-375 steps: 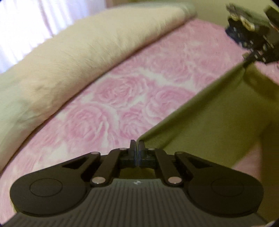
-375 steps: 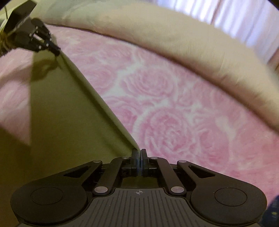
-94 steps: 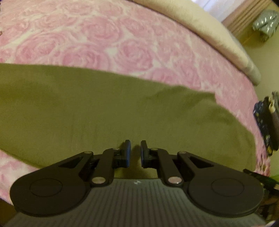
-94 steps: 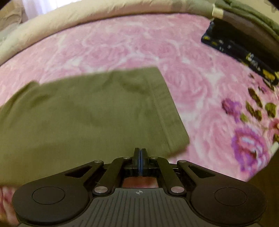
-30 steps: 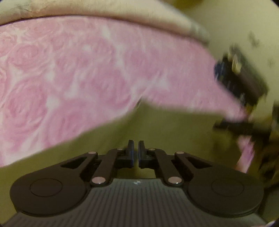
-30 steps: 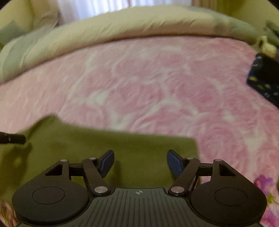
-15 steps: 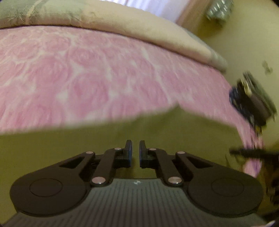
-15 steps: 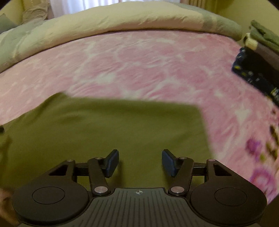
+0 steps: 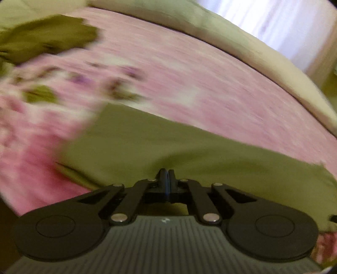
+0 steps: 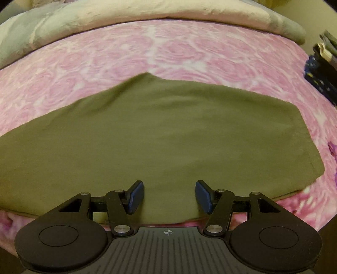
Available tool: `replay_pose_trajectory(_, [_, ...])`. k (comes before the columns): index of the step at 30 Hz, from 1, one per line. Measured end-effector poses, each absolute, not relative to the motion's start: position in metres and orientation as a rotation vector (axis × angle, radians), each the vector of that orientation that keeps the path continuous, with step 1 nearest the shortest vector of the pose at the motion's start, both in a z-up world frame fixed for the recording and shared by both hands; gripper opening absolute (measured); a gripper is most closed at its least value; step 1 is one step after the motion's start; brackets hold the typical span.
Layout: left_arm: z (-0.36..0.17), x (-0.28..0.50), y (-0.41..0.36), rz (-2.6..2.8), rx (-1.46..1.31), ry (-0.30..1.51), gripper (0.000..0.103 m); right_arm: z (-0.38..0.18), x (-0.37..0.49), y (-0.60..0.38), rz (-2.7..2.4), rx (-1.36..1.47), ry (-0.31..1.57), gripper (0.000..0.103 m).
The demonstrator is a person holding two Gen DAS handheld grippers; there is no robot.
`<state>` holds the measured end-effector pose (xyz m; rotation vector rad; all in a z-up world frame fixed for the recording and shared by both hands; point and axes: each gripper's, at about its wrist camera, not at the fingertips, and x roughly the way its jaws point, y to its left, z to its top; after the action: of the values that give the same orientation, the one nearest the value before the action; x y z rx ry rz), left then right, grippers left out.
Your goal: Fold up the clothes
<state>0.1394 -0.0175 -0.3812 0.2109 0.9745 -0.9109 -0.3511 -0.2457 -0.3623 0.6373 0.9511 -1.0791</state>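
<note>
An olive-green garment (image 10: 168,130) lies flat on the pink rose bedspread (image 10: 168,52), its hemmed end at the right. My right gripper (image 10: 169,194) hovers open over its near edge, with cloth under the blue pads (image 10: 137,196) but not pinched. In the blurred left wrist view the same garment (image 9: 189,151) fills the lower half. My left gripper (image 9: 165,175) has its jaws closing to a shut pinch, and the fabric puckers up into the fingertips.
A rolled beige duvet (image 10: 147,10) runs along the far side of the bed. A stack of dark folded clothes (image 10: 322,69) sits at the right edge. Another olive cloth (image 9: 46,35) lies at the upper left, beyond a purple-flowered patch (image 9: 84,78).
The left gripper swept sideways along the garment and its jaws went from a small gap to shut on the cloth. The right gripper narrowed a little and moved nearer the hemmed end.
</note>
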Motion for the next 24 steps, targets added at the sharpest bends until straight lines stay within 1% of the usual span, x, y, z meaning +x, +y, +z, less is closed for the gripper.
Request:
replay_pose_trajectory(3, [-0.369,0.179,-0.001,-0.814,0.234,0.940,0.003,-0.356,-0.320,-0.236,-1.052,0.614,0.951,0.058])
replay_pose_trajectory(6, [-0.354,0.194,0.001,-0.814,0.181,0.942,0.004,-0.352,-0.290,-0.226,-1.024,0.599,0.940,0.058])
replay_pose_trajectory(10, [-0.346,0.183,-0.028,-0.993,0.148,0.978,0.004,-0.352,-0.250,-0.230,-0.996,0.567,0.908,0.058])
replay_pose_trajectory(13, [-0.361,0.180,-0.056,-1.053,0.183,0.980,0.008,-0.362,-0.223,-0.245,-0.991,0.535,0.909,0.059])
replay_pose_trajectory(15, [-0.378,0.193,-0.065,-0.999,0.179,0.988,0.008,-0.371,-0.209,-0.257,-0.994,0.524,0.921,0.058])
replay_pose_trajectory(16, [-0.385,0.202,-0.065,-0.957,0.167,0.991,0.003,-0.374,-0.205,-0.261,-0.996,0.519,0.918,0.058])
replay_pose_trajectory(20, [-0.377,0.225,-0.038,-0.744,0.125,0.941,0.004,-0.370,-0.207,-0.265,-1.011,0.528,0.898,0.058])
replay_pose_trajectory(24, [-0.351,0.207,-0.015,-0.809,0.108,0.932,0.004,-0.360,-0.220,-0.249,-1.006,0.540,0.888,0.058])
